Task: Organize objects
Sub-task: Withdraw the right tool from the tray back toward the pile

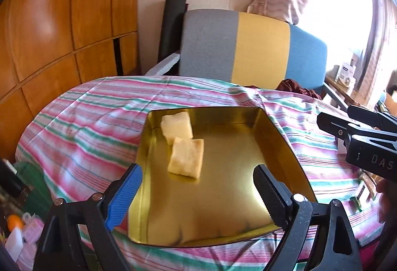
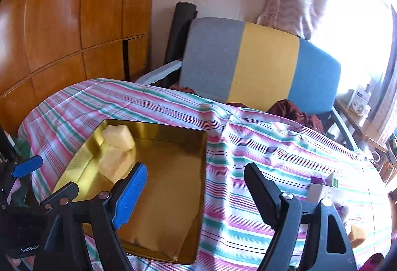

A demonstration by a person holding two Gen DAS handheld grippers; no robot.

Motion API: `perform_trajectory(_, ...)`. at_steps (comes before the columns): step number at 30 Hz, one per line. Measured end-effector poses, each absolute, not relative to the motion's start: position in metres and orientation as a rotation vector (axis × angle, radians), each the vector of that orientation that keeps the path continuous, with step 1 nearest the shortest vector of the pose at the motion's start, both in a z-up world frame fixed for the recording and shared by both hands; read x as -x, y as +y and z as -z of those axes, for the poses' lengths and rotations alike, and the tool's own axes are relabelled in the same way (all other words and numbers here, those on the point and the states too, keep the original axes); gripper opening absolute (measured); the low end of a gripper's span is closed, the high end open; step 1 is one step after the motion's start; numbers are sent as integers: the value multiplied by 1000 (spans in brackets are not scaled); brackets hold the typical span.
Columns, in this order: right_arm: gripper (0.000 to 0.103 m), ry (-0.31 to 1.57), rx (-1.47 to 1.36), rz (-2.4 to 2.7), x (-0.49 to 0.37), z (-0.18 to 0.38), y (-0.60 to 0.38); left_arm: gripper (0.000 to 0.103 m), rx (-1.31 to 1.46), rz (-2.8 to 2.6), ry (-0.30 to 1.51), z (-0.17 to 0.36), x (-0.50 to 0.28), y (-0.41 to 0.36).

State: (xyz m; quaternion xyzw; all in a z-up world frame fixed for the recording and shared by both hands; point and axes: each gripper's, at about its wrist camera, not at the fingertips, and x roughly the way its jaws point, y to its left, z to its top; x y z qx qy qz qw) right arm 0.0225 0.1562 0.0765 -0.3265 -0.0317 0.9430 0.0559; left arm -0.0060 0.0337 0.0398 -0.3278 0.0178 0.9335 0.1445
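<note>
A gold metal tin (image 1: 223, 216) lies open on the striped tablecloth; it also shows in the right wrist view (image 2: 168, 216). Two pale yellow packets (image 1: 186, 157) (image 1: 176, 127) lie inside at its far left; in the right wrist view they show too (image 2: 116, 165) (image 2: 118, 137). My left gripper (image 1: 198, 193) is open and empty, hovering over the tin's near end. My right gripper (image 2: 196, 194) is open and empty over the tin's right rim; its body shows at the right of the left wrist view (image 1: 359, 137).
The striped cloth (image 1: 86, 127) covers the table. Small boxes and packets (image 2: 327, 186) lie at the right. A grey, yellow and blue chair (image 1: 253, 47) stands behind the table. Wooden cabinets (image 1: 49, 35) are at the left, a bright window at the right.
</note>
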Motion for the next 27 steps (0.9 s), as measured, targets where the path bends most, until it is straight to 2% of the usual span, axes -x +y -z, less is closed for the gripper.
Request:
perform_trajectory(16, 82, -25, 984, -2735, -43, -69, 235, 91, 889, -2576, 219, -46, 10, 113)
perform_trajectory(27, 82, 11, 1066, -2471, -65, -42, 365, 91, 841, -2471, 375, -47, 21, 190)
